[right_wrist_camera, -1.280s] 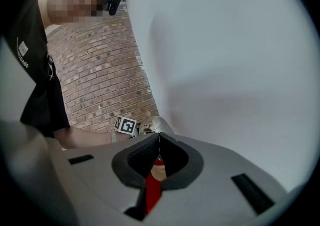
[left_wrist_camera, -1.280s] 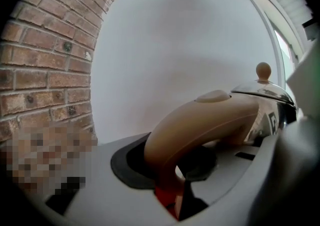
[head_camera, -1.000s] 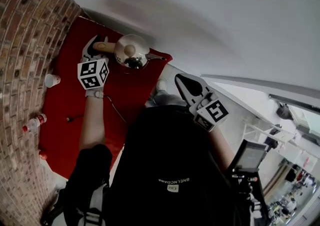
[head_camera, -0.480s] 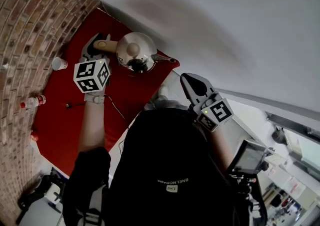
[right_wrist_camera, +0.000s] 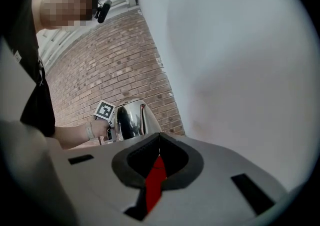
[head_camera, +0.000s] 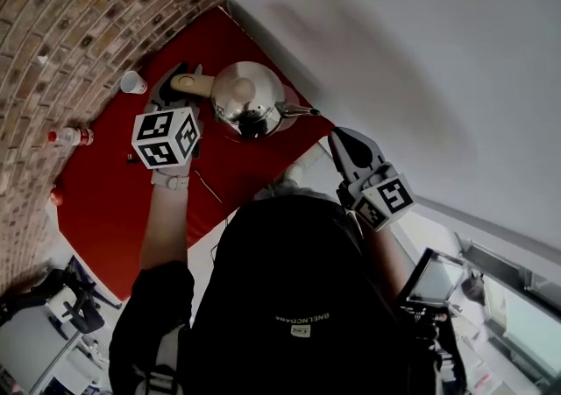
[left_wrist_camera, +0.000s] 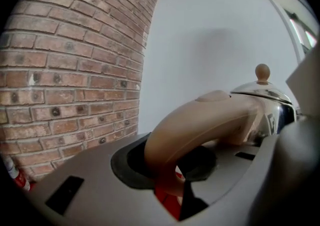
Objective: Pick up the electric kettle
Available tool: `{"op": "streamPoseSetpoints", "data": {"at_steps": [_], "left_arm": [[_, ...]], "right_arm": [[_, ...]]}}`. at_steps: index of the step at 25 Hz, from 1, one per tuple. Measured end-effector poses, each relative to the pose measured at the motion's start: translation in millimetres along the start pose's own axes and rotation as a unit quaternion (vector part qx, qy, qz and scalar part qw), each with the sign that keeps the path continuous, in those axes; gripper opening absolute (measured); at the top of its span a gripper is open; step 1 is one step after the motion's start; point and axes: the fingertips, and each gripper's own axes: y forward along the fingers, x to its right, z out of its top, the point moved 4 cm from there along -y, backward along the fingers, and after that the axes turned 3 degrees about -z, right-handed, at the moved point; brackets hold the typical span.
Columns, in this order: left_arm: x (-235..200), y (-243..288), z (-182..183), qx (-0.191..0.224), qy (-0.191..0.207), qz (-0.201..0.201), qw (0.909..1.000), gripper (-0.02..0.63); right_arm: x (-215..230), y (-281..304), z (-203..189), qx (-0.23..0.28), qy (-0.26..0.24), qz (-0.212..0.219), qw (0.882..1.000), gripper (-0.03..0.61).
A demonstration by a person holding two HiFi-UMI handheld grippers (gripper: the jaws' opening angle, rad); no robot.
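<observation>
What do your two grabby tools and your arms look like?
The left tool and right tool are grey with black lining, and each carries a white cube printed with black square markers. The person wears a black top with short sleeves.

Indoor workroom, lab or office type
Brick wall meeting plain white wall; red table bearing paper cup and bottle; office chair; screen on stand

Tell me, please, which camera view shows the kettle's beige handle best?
The left gripper view: the handle fills the frame, clamped in the left gripper. The head view shows it small; the right gripper view, only the kettle body.
</observation>
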Motion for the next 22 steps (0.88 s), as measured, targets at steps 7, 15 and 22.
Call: {"op": "streamPoseSetpoints", "data": {"at_steps": [7, 15, 22], "left_arm": [[-21.5, -45.8, 3.0, 0.002, -0.012, 0.060, 0.9981, 0.103], [-49.8, -102.7, -3.1, 0.010, -0.036, 0.132, 0.9905, 0.103], [-66.1, -147.7, -13.1, 0.019, -0.061, 0.182, 0.9812, 0.103]], "right_arm": [[-13.4, 28.9, 6.6, -0.005, -0.011, 0.051, 0.999, 0.008], [-38.9, 64.6, 13.2, -0.012, -0.018, 0.110, 0.994, 0.006], [-60.0, 90.9, 15.1, -0.016, -0.019, 0.158, 0.987, 0.006]]}}
